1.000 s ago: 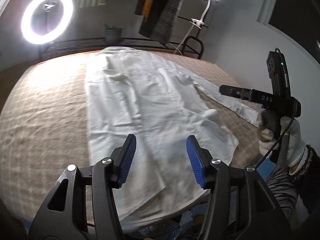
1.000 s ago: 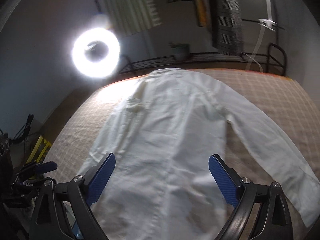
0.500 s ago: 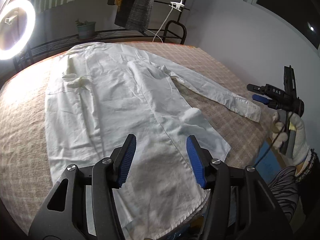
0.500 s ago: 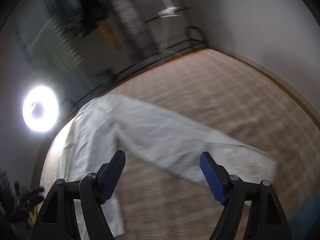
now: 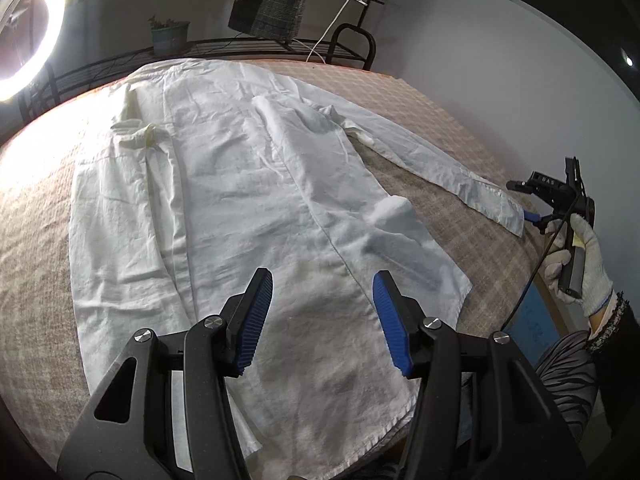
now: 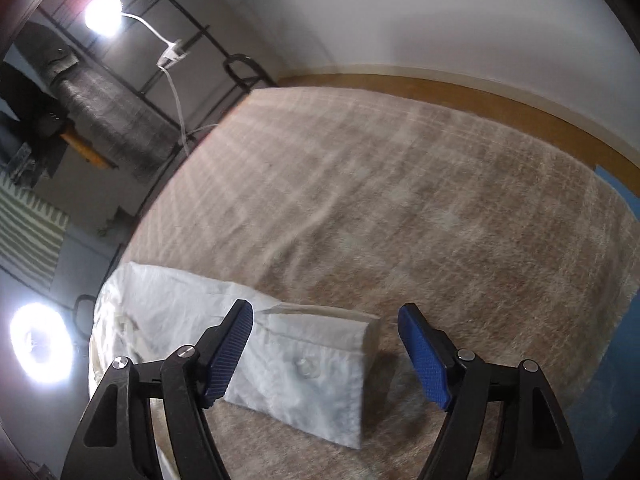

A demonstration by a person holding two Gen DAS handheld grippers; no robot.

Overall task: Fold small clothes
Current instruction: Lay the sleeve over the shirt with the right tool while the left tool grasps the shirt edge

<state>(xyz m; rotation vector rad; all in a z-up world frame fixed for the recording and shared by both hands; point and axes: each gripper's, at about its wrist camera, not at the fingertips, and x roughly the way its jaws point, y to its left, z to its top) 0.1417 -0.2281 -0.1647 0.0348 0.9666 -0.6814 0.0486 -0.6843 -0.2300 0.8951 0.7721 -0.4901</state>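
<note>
1. Dim room, ring light (image 5: 24,36) at left, clothes rack behind; a bed (image 5: 460,128) under a coarse beige checked cover carries the work.
2. White shirt (image 5: 240,208) lies flat along the bed, collar at the far end, thin creased woven cotton; one sleeve (image 5: 440,168) runs out straight towards the right edge.
3. Sleeve cuff (image 6: 316,368), buttoned and squared off, lies just ahead of and between the right gripper (image 6: 326,354) jaws, which are closing but not yet touching cloth; its long axis leads away to the left.
4. Left gripper (image 5: 322,320) hovers over the hem, jaws apart, empty; the right is nearer the cuff.
</note>
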